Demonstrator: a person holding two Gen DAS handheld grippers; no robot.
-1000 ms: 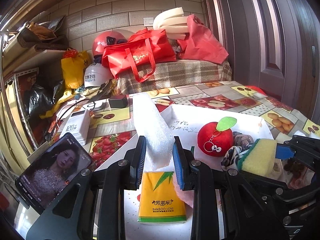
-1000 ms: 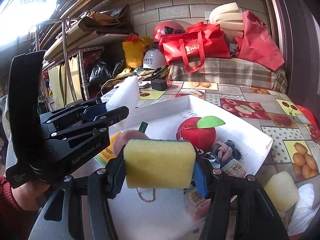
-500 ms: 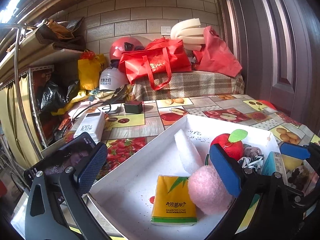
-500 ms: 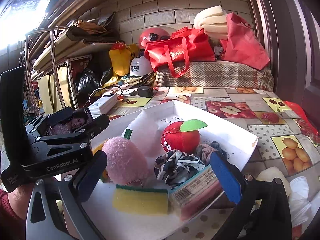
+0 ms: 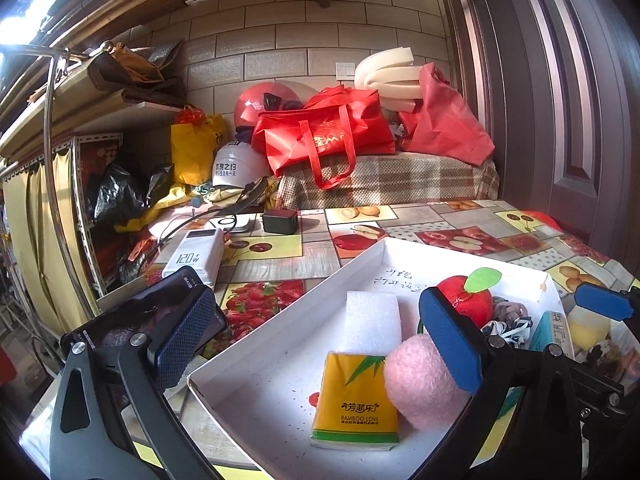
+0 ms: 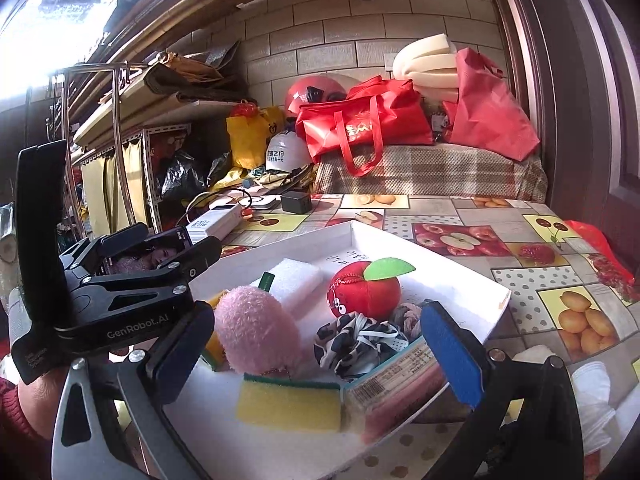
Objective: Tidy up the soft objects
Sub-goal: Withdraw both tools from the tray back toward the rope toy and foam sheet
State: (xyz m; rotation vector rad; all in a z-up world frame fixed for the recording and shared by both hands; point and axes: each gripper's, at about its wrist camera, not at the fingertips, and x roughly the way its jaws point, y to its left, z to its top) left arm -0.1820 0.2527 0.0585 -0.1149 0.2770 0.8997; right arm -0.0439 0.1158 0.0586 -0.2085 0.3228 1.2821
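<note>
Over the shallow white cardboard tray (image 5: 280, 344), the left gripper (image 5: 320, 344) hung released, grasping nothing. The right gripper (image 6: 320, 352) gaped likewise above the yellow rectangular sponge (image 6: 290, 405) beside the fluffy pink ball (image 6: 256, 330).

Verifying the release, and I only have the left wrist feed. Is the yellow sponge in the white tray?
Observer: Yes. The yellow sponge lies in the white tray, just in front of the pink plush ball.
Operator: Right gripper state?
Observer: The right gripper is open, fingers spread wide, gripping nothing.
Operator: Anything against the sponge?
Observer: A barcoded packet sits at its right end, by the tray's near edge.
</note>
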